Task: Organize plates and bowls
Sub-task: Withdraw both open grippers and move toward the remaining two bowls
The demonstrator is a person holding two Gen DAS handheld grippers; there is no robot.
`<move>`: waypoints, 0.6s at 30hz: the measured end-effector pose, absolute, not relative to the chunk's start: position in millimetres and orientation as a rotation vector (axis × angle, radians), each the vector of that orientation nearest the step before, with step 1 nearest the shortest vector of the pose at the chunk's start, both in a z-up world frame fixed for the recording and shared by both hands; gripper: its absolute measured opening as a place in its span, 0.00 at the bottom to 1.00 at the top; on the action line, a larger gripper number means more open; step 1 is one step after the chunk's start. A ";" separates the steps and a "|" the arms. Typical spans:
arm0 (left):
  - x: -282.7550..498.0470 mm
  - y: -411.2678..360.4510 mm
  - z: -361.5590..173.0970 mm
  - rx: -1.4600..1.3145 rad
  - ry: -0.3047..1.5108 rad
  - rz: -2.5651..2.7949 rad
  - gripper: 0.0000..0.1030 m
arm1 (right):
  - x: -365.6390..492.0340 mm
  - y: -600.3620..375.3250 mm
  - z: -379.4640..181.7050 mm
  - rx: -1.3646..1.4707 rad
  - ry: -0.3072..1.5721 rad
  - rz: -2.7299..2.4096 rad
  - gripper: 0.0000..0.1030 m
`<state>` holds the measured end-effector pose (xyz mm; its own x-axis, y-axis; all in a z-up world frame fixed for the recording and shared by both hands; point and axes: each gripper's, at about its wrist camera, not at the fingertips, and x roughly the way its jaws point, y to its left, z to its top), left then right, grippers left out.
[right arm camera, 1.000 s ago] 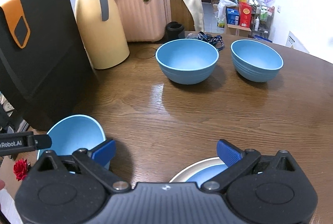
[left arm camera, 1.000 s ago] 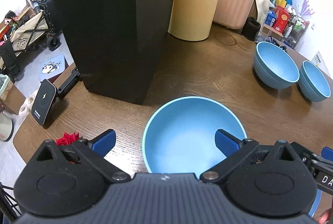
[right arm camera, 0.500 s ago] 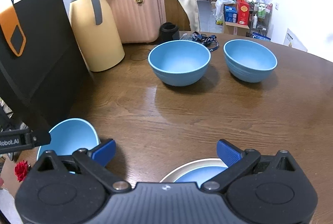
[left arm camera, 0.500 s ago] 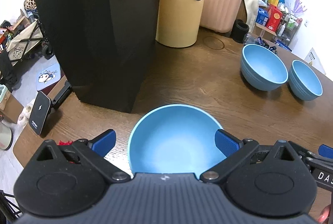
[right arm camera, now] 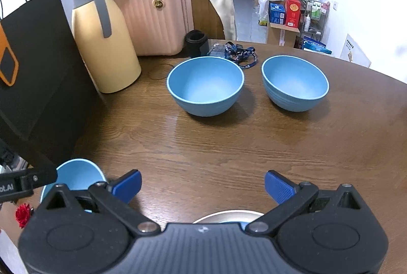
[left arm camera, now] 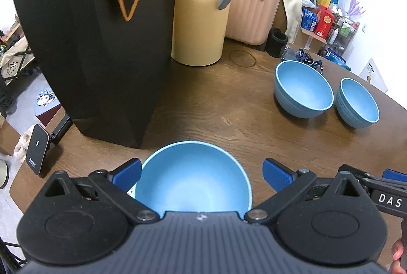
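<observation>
A blue bowl sits on the wooden table near its front left edge, low between the wide-apart fingers of my left gripper, which is open; the left fingertip is close to the bowl's rim. Two more blue bowls stand side by side at the far right. From the right wrist these are the larger bowl and the smaller bowl. My right gripper is open above the rim of a grey plate, mostly hidden by the gripper body. The near bowl shows at lower left.
A tall black paper bag stands just behind the near bowl, with a yellow thermos jug and a pink suitcase beyond. A black cup and a lanyard lie behind the far bowls. A phone on a stand overhangs the left edge.
Both grippers have drawn back and tilted up, so the near bowl and the plate sit lower in their views. Both stay open; no object has moved.
</observation>
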<state>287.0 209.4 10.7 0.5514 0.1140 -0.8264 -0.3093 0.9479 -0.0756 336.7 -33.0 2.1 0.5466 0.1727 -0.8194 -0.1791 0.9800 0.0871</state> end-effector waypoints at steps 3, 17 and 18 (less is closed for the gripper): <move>293.1 205.8 13.2 -0.225 0.961 0.249 1.00 | 344.7 -32.9 4.4 -0.029 0.983 0.196 1.00; 328.6 183.5 25.6 -0.203 0.982 0.235 1.00 | 378.8 -40.0 19.7 -0.045 0.982 0.212 1.00; 331.4 182.2 26.1 -0.203 0.982 0.234 1.00 | 382.4 -40.6 21.1 -0.046 0.982 0.215 1.00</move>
<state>331.4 182.2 26.1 0.5341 0.1034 -0.8391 -0.2857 0.9562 -0.0641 382.4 -40.6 21.1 0.5359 0.1593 -0.8291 -0.2011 0.9779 0.0579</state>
